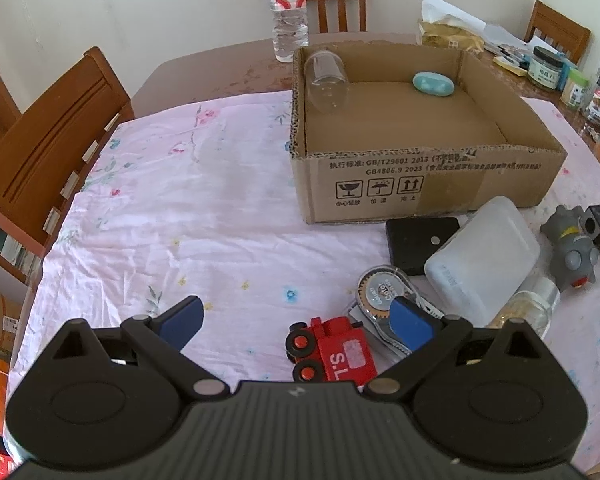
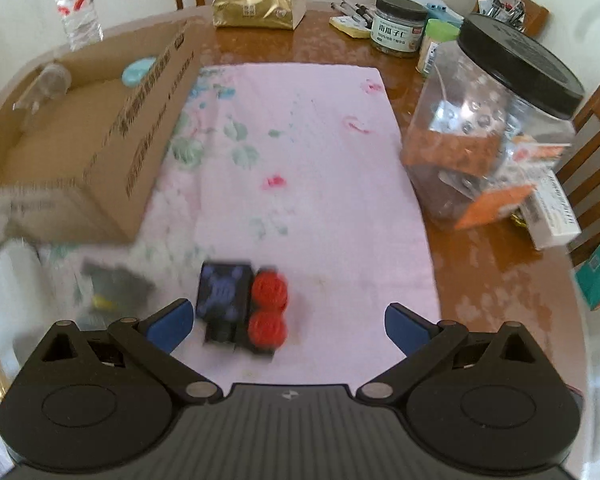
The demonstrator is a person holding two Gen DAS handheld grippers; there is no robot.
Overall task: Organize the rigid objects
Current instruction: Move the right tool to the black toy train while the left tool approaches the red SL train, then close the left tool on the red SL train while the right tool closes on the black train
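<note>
An open cardboard box (image 1: pixel 420 176) holds a clear glass (image 1: pixel 326 80) lying on its side and a teal oval case (image 1: pixel 434 84). In front of it lie a black flat case (image 1: pixel 416 246), a white plastic container (image 1: pixel 484 260), a correction-tape dispenser (image 1: pixel 384 296), a small glass jar (image 1: pixel 534 308) and a grey toy figure (image 1: pixel 572 248). A red toy train car (image 1: pixel 334 354) sits between the fingers of my left gripper (image 1: pixel 300 320), which is open. My right gripper (image 2: pixel 286 322) is open above a black toy car with red wheels (image 2: pixel 244 304), blurred; the box (image 2: pixel 88 152) stands to its left.
A pink floral cloth (image 1: pixel 172 220) covers the wooden table. A water bottle (image 1: pixel 286 8) stands behind the box. A big clear jar with a black lid (image 2: pixel 496 120), a tissue pack (image 2: pixel 258 8), smaller jars (image 2: pixel 398 26) and packets crowd the right side. Wooden chairs (image 1: pixel 48 148) surround the table.
</note>
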